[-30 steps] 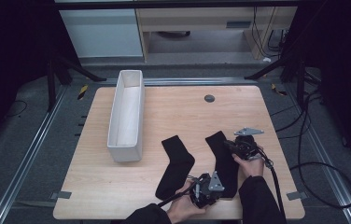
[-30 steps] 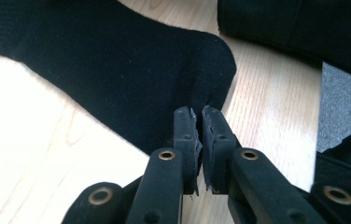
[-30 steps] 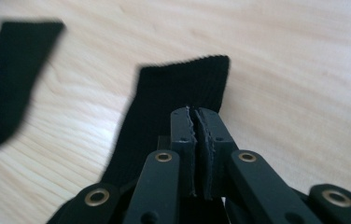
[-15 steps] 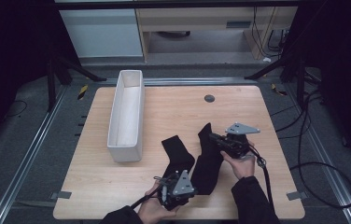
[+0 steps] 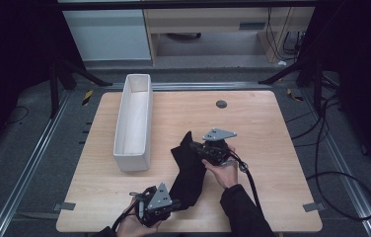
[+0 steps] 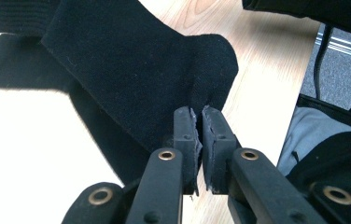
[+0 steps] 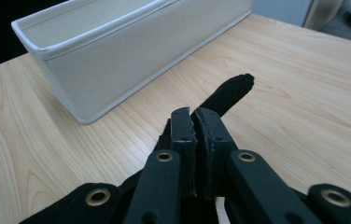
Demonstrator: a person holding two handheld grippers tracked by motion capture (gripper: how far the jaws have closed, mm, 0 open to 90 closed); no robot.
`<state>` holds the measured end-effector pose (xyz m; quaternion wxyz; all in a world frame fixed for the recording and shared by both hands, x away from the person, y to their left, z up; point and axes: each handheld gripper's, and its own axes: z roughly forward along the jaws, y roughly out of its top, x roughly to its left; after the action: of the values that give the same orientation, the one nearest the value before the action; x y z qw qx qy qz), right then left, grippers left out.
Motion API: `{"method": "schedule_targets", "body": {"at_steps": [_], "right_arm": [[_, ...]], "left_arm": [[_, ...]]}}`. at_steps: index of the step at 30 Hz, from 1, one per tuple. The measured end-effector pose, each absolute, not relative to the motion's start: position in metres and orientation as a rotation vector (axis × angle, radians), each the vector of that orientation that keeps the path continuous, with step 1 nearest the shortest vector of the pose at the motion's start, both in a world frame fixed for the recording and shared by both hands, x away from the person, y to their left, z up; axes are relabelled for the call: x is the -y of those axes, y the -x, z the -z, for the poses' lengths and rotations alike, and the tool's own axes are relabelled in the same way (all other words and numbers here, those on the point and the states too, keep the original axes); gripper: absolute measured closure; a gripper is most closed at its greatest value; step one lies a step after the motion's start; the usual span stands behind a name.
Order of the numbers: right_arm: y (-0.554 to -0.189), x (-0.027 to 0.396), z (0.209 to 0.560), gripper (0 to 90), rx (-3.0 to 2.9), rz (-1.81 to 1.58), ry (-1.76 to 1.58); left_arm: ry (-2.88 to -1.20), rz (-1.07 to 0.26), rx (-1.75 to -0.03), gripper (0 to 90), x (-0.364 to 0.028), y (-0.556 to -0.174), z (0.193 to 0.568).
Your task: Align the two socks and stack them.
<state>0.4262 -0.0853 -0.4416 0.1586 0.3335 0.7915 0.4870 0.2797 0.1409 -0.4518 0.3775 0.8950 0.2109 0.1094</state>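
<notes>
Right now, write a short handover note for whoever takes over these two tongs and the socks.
Left tongs: shut on the near end of a black sock.
Right tongs: shut on that sock's far end, held above the table.
A second black sock lies underneath it.
White bin: at the table's left, nothing seen inside.
Done: one sock gripped at both ends, laid over the other.
Left: probably both socks into the bin.

Dim, dark surroundings; glare whitens the left gripper view's tabletop.
</notes>
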Motion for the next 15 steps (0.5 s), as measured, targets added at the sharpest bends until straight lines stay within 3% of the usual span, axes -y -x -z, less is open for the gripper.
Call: {"method": "schedule_targets", "body": {"at_steps": [15], "right_arm": [[-0.437, 0.056, 0.462, 86.0, -2.311, -1.394, -0.941]], "left_arm": [[-2.299, -0.272, -0.578, 84.4, -0.155, -0.279, 0.464]]}}
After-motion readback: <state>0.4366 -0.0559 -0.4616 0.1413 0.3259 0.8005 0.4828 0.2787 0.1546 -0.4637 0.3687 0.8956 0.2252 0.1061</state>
